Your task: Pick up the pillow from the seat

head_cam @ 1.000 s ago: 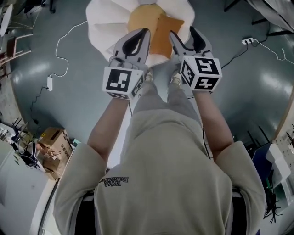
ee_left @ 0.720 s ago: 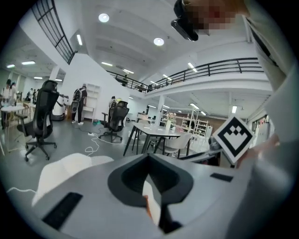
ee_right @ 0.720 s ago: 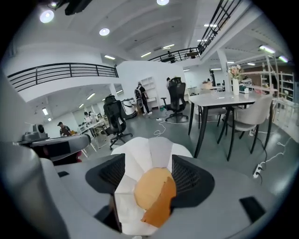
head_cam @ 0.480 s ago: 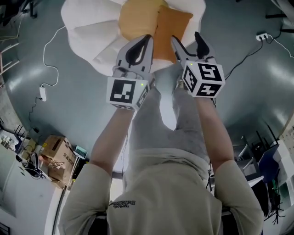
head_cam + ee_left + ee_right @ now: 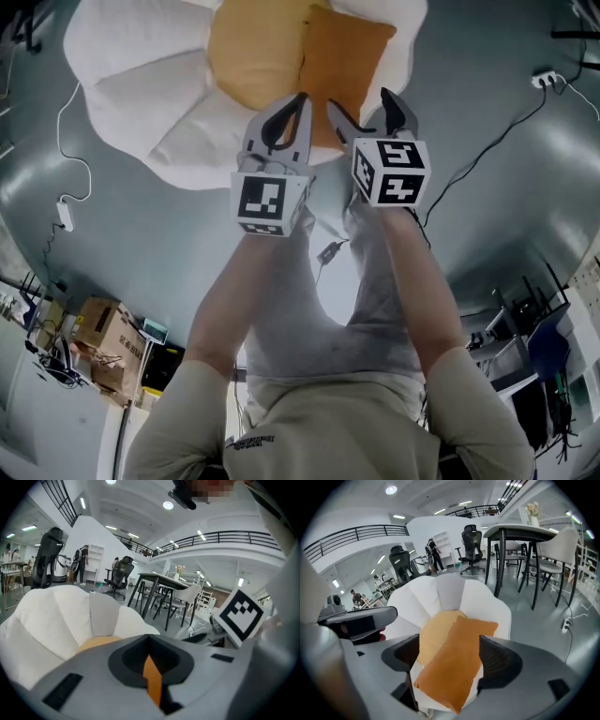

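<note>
1. A dark orange rectangular fabric pillow (image 5: 345,61) lies flat on a white, petal-shaped padded seat (image 5: 141,94). The seat rests on the glossy grey floor (image 5: 131,244).
2. In the head view the pillow is on the seat's right half. Its long left edge overlaps a paler yellow-orange round cushion (image 5: 248,47) in the seat's middle.
3. The right gripper (image 5: 359,98) hangs over the pillow's near end. Its jaws stand wide apart and have just been opening.
4. In the right gripper view the pillow (image 5: 454,663) shows framed between the two jaws, running lengthwise away from the camera. Neither pad presses on it, and its cover looks smooth and unsquashed.
5. The left gripper (image 5: 300,98) is just beside the right one, over the line where the pillow meets the round cushion. Its jaws meet at the tips and hold nothing.
6. In the left gripper view the closed jaws fill the lower frame. A thin orange strip shows in the slit between them, and the seat (image 5: 47,616) rises beyond at the left.
</note>
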Tool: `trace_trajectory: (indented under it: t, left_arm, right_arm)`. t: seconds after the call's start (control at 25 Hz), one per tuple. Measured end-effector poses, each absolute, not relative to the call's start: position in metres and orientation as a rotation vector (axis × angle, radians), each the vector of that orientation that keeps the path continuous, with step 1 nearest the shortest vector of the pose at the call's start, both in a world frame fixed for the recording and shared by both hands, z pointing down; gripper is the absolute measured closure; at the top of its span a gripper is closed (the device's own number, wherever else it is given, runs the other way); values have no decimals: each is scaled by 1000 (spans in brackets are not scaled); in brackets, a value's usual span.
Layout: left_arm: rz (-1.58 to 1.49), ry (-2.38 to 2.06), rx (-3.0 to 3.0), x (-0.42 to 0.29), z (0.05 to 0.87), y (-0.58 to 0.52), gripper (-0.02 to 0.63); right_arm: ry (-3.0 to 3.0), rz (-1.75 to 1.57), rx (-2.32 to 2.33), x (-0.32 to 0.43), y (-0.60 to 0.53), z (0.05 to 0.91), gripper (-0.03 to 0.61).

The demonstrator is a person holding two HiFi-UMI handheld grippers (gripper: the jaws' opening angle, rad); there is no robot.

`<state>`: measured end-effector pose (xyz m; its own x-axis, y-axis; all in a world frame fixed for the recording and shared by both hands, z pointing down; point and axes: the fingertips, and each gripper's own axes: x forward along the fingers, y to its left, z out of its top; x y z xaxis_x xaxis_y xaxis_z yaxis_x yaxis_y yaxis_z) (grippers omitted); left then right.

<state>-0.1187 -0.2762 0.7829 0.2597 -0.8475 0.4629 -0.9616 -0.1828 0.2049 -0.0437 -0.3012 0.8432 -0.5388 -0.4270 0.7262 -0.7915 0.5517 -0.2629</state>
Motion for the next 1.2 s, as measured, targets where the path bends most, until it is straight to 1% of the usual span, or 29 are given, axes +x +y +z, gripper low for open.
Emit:
trace_trajectory:
  t: [0.2, 0.52, 0.88, 1.0, 1.12, 1.2]
  left_arm:
    - [352, -1660, 1937, -114, 845, -271, 604]
    - [341, -1694, 1862, -119, 886, -257, 604]
    - [421, -1658, 1879, -119, 920, -258, 604]
    - [455, -1657, 1898, -116, 919, -256, 604]
    - [501, -1654, 1906, -114, 924, -259, 604]
    - [501, -1661, 1891, -116, 926, -261, 604]
  right_arm:
    - [-2108, 857, 978, -39, -298, 909, 164]
    - [-2028, 884, 899, -36, -290, 966, 129]
    - [-2017, 1309, 876, -39, -279, 1016, 81]
    - [-2032, 1390, 890, -47, -274, 1019, 83]
    - [-2040, 1359, 918, -49, -278, 1023, 89]
    - [-2046, 1321, 928, -50, -281, 1022, 175]
